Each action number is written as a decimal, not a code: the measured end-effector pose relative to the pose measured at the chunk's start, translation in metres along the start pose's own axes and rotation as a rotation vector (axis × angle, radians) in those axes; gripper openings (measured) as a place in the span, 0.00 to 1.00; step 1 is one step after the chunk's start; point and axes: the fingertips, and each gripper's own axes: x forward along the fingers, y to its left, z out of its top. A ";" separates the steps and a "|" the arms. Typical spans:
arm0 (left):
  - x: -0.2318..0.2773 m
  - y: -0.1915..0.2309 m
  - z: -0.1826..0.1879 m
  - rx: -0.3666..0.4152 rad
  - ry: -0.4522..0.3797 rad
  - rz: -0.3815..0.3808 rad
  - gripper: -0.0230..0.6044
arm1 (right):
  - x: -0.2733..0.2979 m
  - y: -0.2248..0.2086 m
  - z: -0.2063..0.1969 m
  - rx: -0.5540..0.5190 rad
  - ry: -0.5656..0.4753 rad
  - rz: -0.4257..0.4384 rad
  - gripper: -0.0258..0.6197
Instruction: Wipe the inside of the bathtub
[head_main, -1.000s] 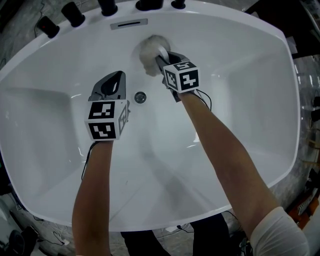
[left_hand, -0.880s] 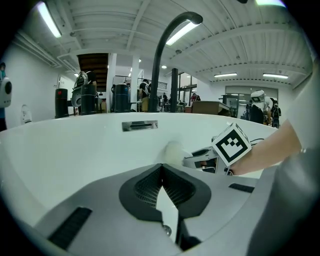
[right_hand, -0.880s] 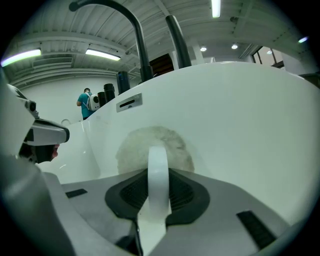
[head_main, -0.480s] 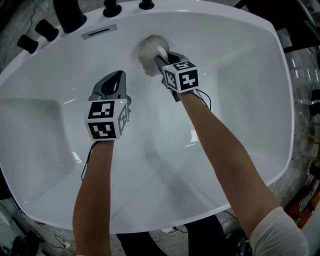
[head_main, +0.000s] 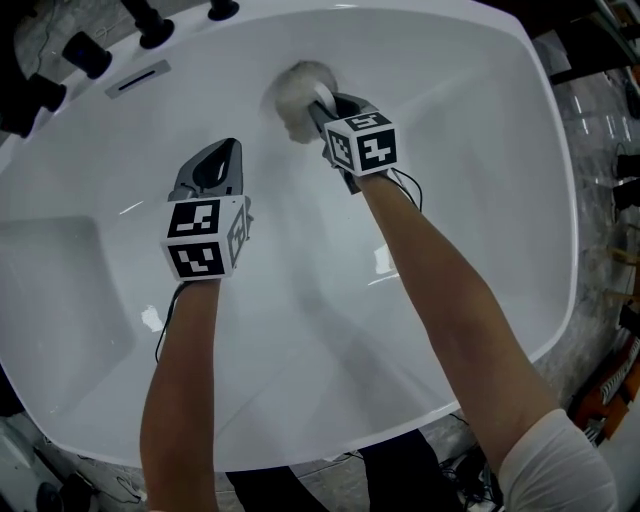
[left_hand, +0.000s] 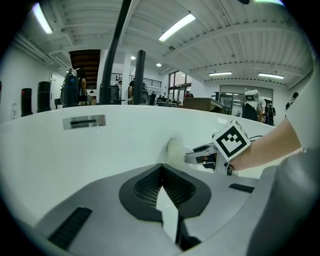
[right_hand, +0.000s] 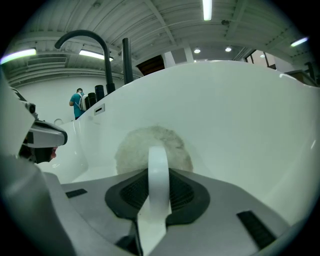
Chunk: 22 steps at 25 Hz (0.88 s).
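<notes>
With your right tongs (head_main: 325, 110) clamped on the white-handled fluffy round scrubber (head_main: 293, 92) at upper centre, press it flat against the glossy white bathtub (head_main: 470, 150) wall; your left tongs (head_main: 212, 165) hover closed, empty.

The place is a large open hall, more like a showroom or a test floor than a home bathroom. The bathtub (head_main: 480, 120) stands free in it, on a grey mottled floor (head_main: 585, 340). Overhead runs a high ribbed ceiling (left_hand: 225, 45) with long strip lights (left_hand: 177, 27). Behind the tub are dark stairs (left_hand: 85, 60), a wide glass front (left_hand: 235, 97) and several people (left_hand: 252, 102) standing far off. A tall black tap (right_hand: 106, 65) with a curved spout rises from the tub's rim.
</notes>
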 end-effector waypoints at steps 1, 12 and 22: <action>0.004 -0.006 0.000 0.003 0.001 -0.005 0.05 | -0.002 -0.007 -0.001 0.002 -0.001 -0.003 0.19; 0.052 -0.075 0.015 0.042 -0.010 -0.068 0.05 | -0.030 -0.081 -0.015 -0.002 -0.009 -0.028 0.19; 0.084 -0.123 0.025 0.077 -0.024 -0.115 0.05 | -0.059 -0.149 -0.030 0.017 -0.014 -0.097 0.19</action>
